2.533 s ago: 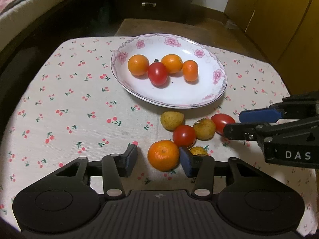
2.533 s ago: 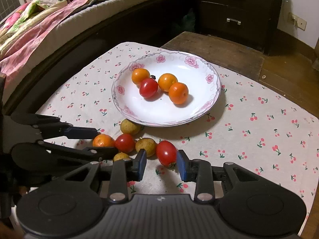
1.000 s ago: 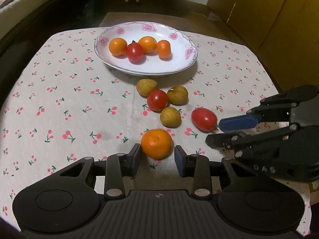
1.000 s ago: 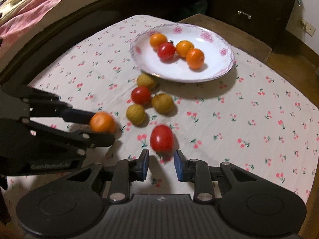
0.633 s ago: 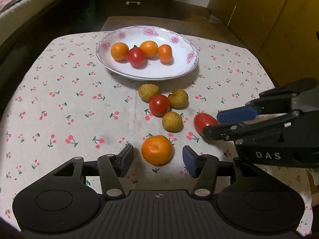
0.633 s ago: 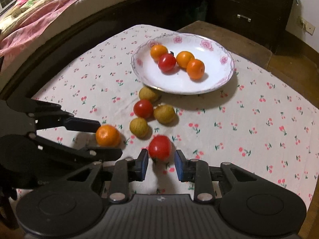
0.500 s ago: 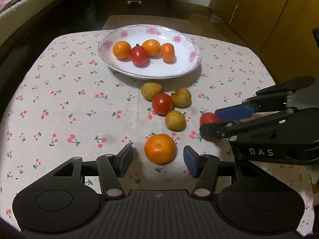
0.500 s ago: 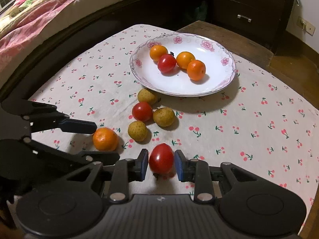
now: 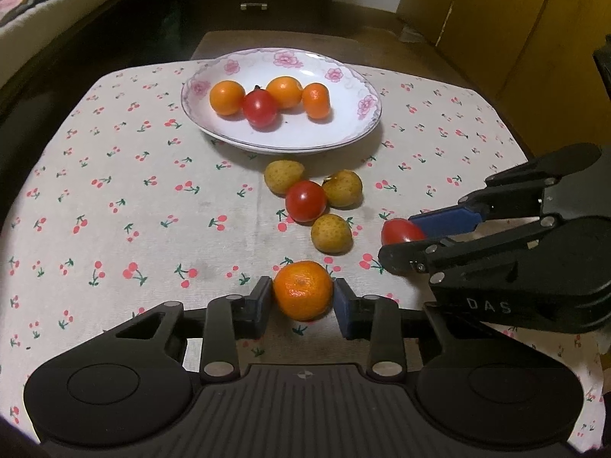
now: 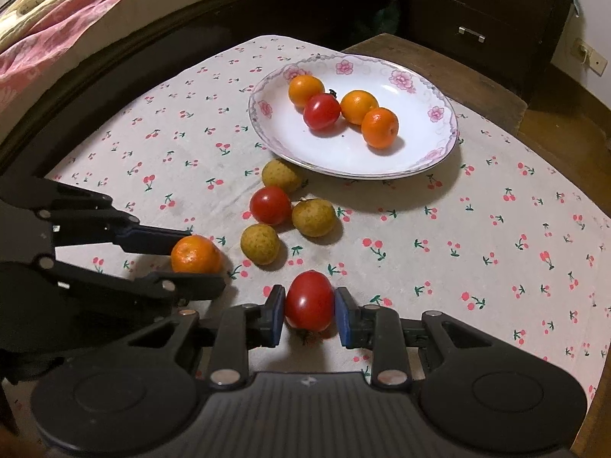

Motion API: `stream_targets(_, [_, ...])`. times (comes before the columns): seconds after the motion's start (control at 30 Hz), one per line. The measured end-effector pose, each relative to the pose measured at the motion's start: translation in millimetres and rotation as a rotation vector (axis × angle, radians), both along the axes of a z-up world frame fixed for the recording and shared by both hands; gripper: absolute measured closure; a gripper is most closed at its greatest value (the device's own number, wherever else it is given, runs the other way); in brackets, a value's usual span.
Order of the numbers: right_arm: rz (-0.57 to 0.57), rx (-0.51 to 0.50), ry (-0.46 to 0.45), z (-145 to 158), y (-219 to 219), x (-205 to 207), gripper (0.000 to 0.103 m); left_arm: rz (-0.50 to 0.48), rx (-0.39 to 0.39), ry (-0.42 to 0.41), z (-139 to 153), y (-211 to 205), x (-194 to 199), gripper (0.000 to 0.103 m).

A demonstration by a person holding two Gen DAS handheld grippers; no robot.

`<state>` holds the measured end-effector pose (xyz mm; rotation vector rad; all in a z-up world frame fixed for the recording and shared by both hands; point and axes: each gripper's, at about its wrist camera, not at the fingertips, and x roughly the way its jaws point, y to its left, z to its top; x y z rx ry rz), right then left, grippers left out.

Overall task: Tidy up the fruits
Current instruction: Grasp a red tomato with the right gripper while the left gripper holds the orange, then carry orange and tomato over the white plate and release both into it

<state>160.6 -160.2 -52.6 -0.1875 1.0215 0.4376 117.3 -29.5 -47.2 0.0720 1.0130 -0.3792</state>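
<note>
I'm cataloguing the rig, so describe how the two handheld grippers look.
Both are matte black plastic. The left gripper and the right gripper each have jointed linkage arms with silver rivets, blue rubber pads on the fingertips, two round discs and a ribbed body. Seen from the side, the right one carries pale "DAS" lettering. No cables or sleeves show.

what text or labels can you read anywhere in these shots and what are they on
"DAS": pale raised letters on the black side of the right gripper, seen from the left wrist view.
No other readable text: the plate carries only pink flowers, the tablecloth only cherries, and the small round marks on the gripper bodies hold no letters.
</note>
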Motion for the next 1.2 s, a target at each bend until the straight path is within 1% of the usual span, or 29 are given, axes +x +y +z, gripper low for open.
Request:
stream_targets(0.1, [-0.005, 0.001, 0.0, -0.1, -1.0, -1.3, 0.071, 0.001, 0.004, -0.001, 1.0, -1.1, -0.5, 0.061])
stream_targets(0.5, [-0.035, 0.039, -0.039, 17.3, -6.2, -1.3, 0.071, 0.007, -0.037, -0.029, 16.3, -2.8, 4.5, 0.061])
stream_targets(1.2, [-0.088, 0.074, -0.094, 35.3, -14.3, 21.1, 0.071, 0.037, -0.044, -0.083, 35.5, -9.1, 27.4, 0.062])
